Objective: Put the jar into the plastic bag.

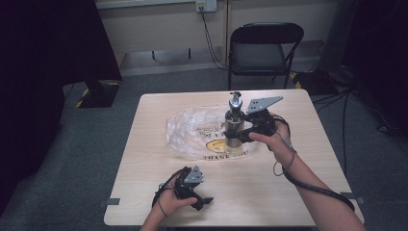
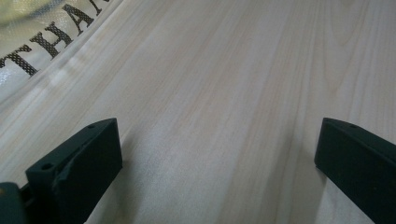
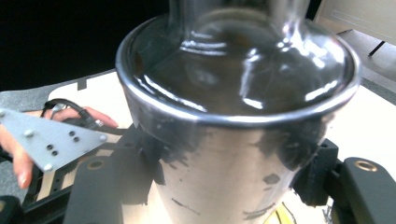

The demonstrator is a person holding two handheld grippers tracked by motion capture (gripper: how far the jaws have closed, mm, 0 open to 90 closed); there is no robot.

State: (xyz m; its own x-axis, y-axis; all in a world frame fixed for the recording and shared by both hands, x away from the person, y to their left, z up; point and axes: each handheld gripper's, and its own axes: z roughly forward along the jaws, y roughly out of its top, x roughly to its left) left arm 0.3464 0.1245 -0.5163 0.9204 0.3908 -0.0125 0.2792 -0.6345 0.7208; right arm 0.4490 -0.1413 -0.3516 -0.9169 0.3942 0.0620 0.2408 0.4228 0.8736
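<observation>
A glass dispenser bottle (image 1: 234,120) with a steel sleeve and a pump spout stands upright over the printed part of a clear plastic bag (image 1: 192,130). My right gripper (image 1: 235,137) is shut on the bottle's lower body, coming in from the right. In the right gripper view the steel sleeve (image 3: 238,116) sits between the two black jaws of the right gripper (image 3: 224,186). I cannot tell whether the bottle's base touches the bag. My left gripper (image 1: 202,202) rests near the table's front edge, and in its own view the left gripper (image 2: 217,158) is open over bare wood.
The light wooden table (image 1: 288,192) has free room at the front and right. Black lettering on the bag (image 2: 28,46) lies ahead and left of the left jaws. A black folding chair (image 1: 264,48) stands behind the table. Dark cables trail on the floor at right.
</observation>
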